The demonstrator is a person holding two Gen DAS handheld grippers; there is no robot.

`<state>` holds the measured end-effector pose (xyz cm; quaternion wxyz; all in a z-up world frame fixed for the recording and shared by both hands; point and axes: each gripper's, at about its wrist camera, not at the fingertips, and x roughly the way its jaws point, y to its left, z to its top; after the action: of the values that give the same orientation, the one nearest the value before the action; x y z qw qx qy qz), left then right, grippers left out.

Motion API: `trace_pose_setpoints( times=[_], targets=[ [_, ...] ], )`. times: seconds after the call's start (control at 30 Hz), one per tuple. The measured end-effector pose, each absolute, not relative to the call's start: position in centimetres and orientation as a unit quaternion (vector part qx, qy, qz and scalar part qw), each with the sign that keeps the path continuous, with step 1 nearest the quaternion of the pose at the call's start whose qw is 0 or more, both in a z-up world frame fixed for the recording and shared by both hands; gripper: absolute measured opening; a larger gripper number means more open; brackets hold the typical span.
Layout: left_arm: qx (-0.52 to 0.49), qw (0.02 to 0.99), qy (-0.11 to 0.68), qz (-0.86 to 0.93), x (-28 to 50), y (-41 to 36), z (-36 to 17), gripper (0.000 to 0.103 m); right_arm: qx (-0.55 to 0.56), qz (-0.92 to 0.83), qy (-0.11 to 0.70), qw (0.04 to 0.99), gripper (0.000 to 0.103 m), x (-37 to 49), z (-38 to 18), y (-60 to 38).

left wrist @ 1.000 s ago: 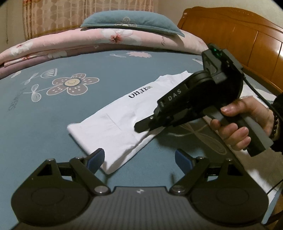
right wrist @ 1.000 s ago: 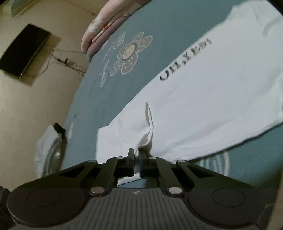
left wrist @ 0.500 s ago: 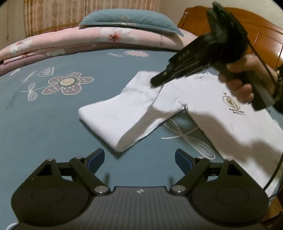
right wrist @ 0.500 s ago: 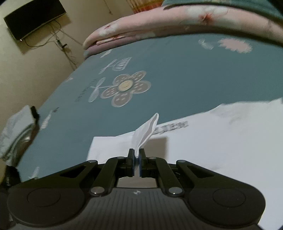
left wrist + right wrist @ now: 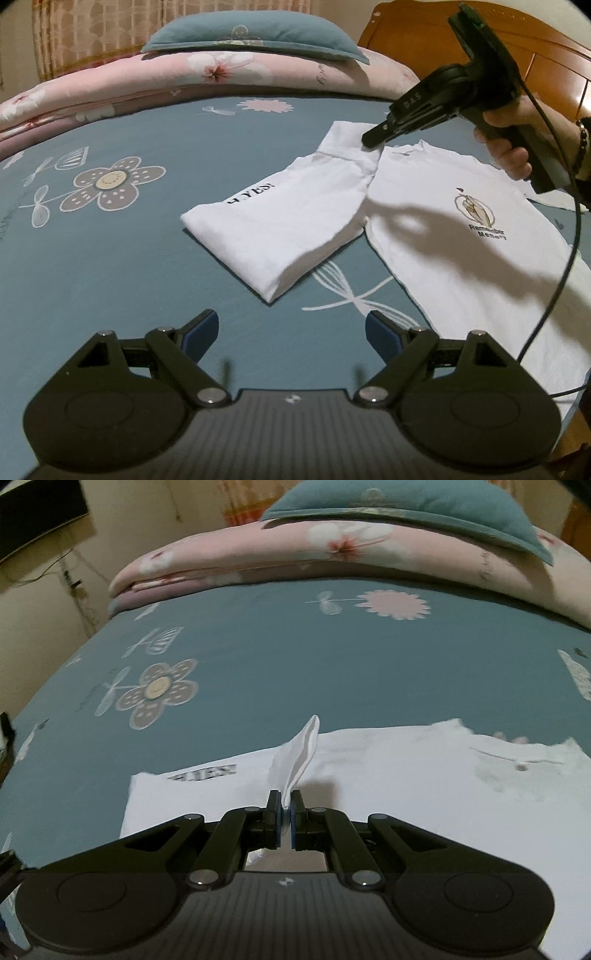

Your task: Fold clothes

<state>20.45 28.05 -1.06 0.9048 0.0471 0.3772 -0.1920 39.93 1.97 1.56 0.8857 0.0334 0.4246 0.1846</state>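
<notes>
Blue bedding printed with flowers covers the bed (image 5: 110,258), which fills both views, with a folded pink quilt (image 5: 207,77) and a blue pillow (image 5: 251,35) stacked at its far end, a wooden headboard (image 5: 554,62) to the right and a curtain (image 5: 85,29) behind. A white T-shirt (image 5: 461,236) lies on the sheet, its body spread flat toward the right with a small printed emblem on the chest, and its left part doubled over into a thick fold that shows black lettering. The right gripper (image 5: 369,142), held in a hand (image 5: 517,147) with a bead bracelet at the wrist, has its jaws closed on a pinch of the shirt's white cloth and lifts that edge off the bed above the fold; in the right wrist view the pinched cloth stands up between the pads (image 5: 275,812) as a narrow peak. A black cable (image 5: 569,240) hangs from this gripper across the shirt. The left gripper (image 5: 291,332) hovers over bare sheet just in front of the fold, its jaws wide apart and holding nothing, blue pads (image 5: 201,330) facing each other.
</notes>
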Motion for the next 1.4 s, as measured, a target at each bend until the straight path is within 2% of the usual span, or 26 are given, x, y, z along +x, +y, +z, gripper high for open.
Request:
trace_pose_setpoints(
  times=[0.87,1.4],
  targets=[
    [0.079,0.878,0.431,-0.192,23.6,21.2,-1.3,0.088,0.020,0.104,0.426,0.899,0.005,40.7,2.8,-8.9],
    [0.031,0.869,0.460,-0.182,26.4,17.4,-2.1,0.088,0.023,0.054,0.424,0.904,0.005,41.2,2.9,-15.2]
  ],
)
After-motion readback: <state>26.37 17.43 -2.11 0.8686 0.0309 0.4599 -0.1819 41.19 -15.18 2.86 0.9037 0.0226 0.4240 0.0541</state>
